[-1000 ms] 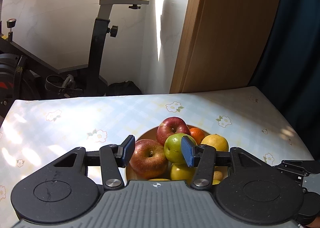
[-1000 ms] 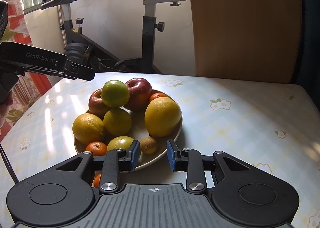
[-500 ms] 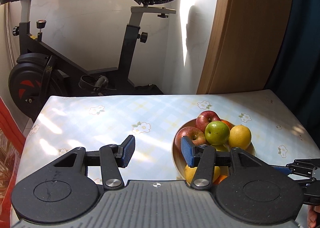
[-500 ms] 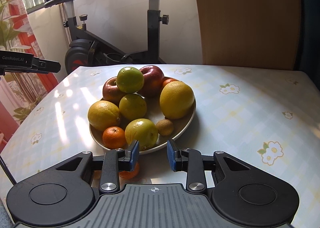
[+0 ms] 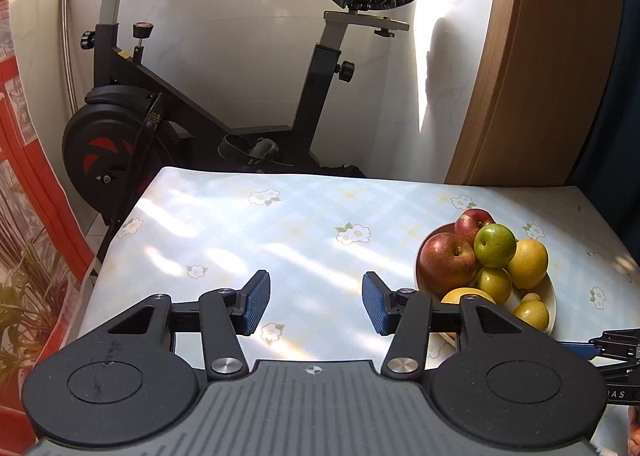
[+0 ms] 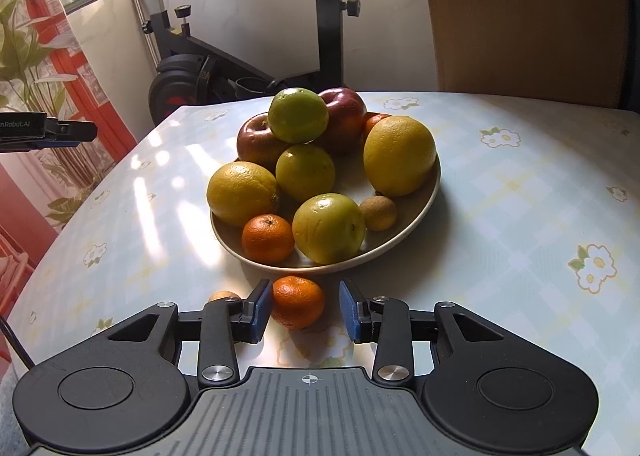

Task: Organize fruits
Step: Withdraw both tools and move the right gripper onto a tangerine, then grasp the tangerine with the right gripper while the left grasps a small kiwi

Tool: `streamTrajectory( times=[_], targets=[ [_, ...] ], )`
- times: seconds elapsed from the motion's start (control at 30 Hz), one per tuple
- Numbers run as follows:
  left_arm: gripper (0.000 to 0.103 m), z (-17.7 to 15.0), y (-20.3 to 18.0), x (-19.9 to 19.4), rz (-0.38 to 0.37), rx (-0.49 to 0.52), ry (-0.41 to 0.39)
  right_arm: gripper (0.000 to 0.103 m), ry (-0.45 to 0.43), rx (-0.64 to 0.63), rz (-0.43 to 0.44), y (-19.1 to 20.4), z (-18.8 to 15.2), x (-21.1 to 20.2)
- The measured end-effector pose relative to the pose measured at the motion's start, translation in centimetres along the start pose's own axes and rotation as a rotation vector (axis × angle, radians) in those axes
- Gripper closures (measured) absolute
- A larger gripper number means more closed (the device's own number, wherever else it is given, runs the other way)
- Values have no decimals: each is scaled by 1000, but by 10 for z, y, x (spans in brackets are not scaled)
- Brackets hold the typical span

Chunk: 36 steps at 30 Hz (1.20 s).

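Note:
A beige plate [image 6: 416,211] on the flowered table holds piled fruit: red apples [image 6: 256,137], a green apple [image 6: 298,115] on top, yellow citrus [image 6: 399,155], a small orange [image 6: 267,238] and a small brown fruit [image 6: 378,212]. A loose orange [image 6: 298,302] lies on the table in front of the plate, between the fingers of my open right gripper [image 6: 304,310], untouched. A small brown fruit [image 6: 224,295] peeks out behind the left finger. My left gripper [image 5: 316,306] is open and empty over bare table, left of the plate [image 5: 550,296].
An exercise bike [image 5: 200,103] stands beyond the table's far edge. A wooden panel [image 5: 540,75] rises at the back right. Red-framed window and plants are at the left [image 6: 36,55]. The other gripper's tip shows at the left edge [image 6: 44,129].
My left gripper has swung left, off the fruit pile, and now points at bare table. My right gripper has pulled back; the loose orange now shows between its fingers.

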<state>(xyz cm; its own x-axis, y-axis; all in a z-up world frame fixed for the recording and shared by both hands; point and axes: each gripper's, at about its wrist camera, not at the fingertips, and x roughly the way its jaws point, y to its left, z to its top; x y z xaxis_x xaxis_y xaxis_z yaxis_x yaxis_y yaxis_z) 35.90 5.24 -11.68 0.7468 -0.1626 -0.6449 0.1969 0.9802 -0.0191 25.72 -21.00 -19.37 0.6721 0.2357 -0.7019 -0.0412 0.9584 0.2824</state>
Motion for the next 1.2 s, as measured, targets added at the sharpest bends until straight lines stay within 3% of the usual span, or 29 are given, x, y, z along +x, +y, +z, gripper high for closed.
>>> streamTrajectory(
  times=[0.3,0.57,0.8,0.93,1.2],
  targets=[
    [50,-16,-4,1,-20,-12,24,68,33,8,43,2,1,10],
    [50,-24,-21,4,-75,1,42,72,11,25,36,-4,-3,2],
    [50,-44,-57,13,-196,48,101,73,-49,88,0,-25,-10,-19],
    [50,-61,-76,22,-290,22,156,73,-77,106,-25,-34,-16,-31],
    [50,-86,-113,40,-342,80,237,73,-97,111,-43,-40,-24,-41]
  ],
)
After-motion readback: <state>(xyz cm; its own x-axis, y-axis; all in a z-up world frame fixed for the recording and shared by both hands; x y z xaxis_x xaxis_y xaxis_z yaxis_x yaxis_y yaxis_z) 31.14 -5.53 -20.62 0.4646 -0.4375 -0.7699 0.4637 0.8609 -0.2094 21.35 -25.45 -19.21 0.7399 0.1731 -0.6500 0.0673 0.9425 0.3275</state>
